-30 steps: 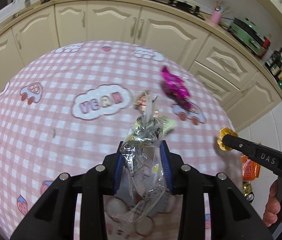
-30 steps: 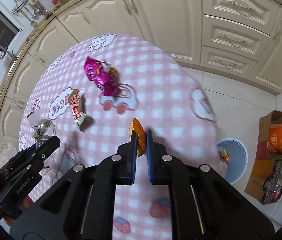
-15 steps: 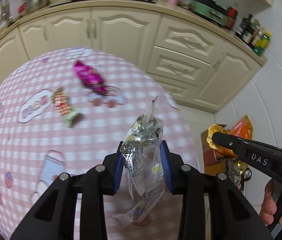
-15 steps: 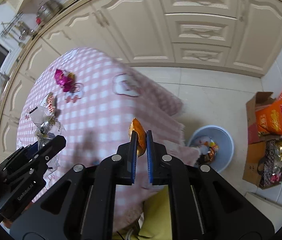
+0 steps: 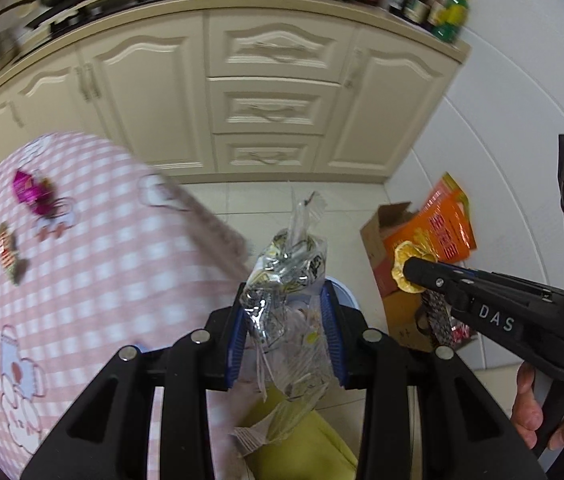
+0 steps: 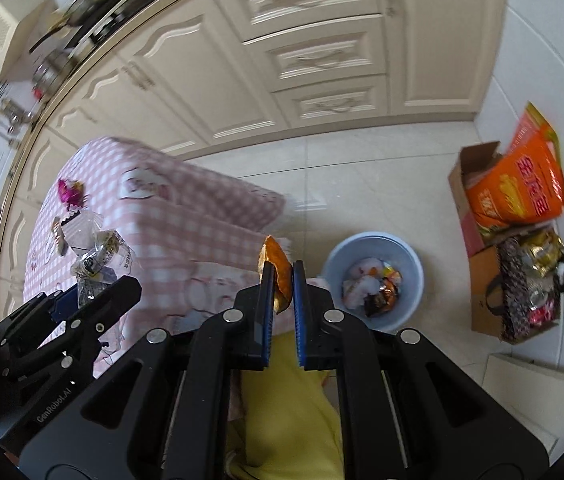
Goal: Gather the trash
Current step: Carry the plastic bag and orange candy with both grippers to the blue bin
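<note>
A crumpled clear plastic wrapper [image 5: 286, 304] is clamped between the jaws of the left gripper [image 5: 286, 332]. A small orange wrapper [image 6: 277, 276] is pinched by the nearly closed jaws of the right gripper [image 6: 280, 304]. Both are held beyond the edge of the surface, which is covered by a pink checked cloth [image 5: 93, 280]. On the cloth a magenta wrapper [image 5: 27, 192] and a red-green wrapper [image 5: 7, 254] are left. Cream cabinets [image 5: 269, 92] and a tiled floor [image 6: 362, 184] are seen behind. Only in the right wrist view is the blue bin [image 6: 374, 280] shown in full, with mixed wrappers inside. A cardboard box [image 6: 478, 192] with an orange bag [image 6: 518, 188] stands near the wall.
</note>
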A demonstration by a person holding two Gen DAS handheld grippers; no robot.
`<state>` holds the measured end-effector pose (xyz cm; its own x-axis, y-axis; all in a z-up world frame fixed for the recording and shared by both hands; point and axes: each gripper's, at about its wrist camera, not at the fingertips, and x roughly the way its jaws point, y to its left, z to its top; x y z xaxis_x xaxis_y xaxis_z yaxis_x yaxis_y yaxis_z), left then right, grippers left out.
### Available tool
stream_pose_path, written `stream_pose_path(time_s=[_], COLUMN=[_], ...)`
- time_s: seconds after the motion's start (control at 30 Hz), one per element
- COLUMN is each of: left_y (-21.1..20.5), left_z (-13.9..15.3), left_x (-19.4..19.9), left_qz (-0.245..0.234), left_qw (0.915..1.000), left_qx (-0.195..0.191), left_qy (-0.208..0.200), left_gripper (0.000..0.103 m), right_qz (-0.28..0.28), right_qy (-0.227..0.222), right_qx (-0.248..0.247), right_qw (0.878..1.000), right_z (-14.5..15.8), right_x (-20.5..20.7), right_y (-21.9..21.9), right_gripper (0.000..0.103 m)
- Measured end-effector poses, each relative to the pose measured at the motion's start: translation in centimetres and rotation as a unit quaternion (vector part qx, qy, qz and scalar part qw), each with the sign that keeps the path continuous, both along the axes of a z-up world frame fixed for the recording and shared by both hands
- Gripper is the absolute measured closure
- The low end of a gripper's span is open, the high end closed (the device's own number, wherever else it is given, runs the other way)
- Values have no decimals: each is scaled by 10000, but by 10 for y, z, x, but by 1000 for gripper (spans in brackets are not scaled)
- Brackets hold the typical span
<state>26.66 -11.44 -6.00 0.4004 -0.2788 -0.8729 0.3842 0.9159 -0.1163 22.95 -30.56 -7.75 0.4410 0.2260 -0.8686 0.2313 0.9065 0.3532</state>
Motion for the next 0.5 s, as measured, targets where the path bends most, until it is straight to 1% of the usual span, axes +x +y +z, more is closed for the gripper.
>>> stream_pose_path(time_s=[0.13,0.33,0.37,0.4,0.43,0.47,0.5], left_y=[-33,-68,-73,-78,-83,-85,-86], left_z=[-7,-15,-18,-20,-23,-25,-28], left_x=[-8,-14,-14,-15,-15,-15,-15], left_qz=[-290,-526,-569,-605,-617,-615,-629], left_qw=[9995,9985,9982,9980,9977,9977,9975], left_qx=[72,102,137,174,240,258,269], left_qy=[51,99,104,113,138,149,165], left_gripper=[68,66,63,56,51,49,49], right_qz=[-211,-472,-500,-538,-573,-598,-634], right_qy=[74,223,241,263,279,287,296], right_qx=[1,30,31,40,48,52,62], right_qw=[9997,9986,9985,9982,9980,9978,9975], right_z=[-7,-21,-22,-24,-26,-27,-29], right_x=[-10,-26,-28,-31,-34,-36,-37], right_y=[-23,-51,-54,-58,-61,-63,-65], right_gripper=[93,93,93,93,93,93,93])
